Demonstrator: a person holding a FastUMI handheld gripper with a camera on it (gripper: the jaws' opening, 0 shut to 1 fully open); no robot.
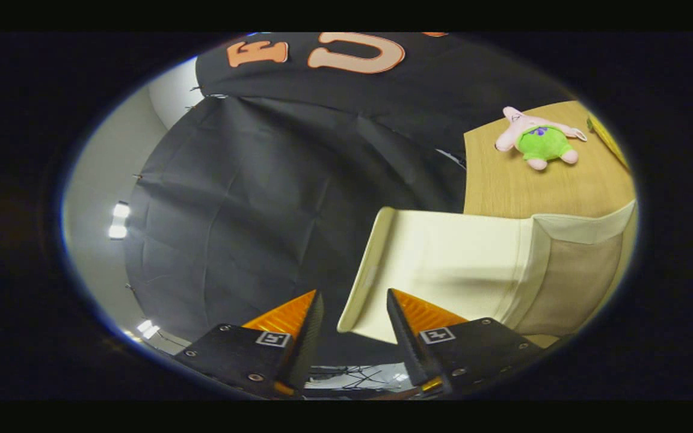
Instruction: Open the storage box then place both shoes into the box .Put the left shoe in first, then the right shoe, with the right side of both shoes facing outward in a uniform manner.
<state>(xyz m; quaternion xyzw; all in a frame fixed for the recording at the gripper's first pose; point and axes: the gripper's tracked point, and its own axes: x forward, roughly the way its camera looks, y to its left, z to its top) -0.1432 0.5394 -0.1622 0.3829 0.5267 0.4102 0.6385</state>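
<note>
Ceiling lamps (119,221) are glaring at left; fisheye is bending edges, and the dim black cloth (250,198) is looking slightly soft.

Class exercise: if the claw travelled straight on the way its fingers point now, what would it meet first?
Probably the cream lid of the storage box: its near corner sits just ahead of the open claw, toward one finger. Depth is unclear, so it might instead slip past to the black cloth wall.
</note>
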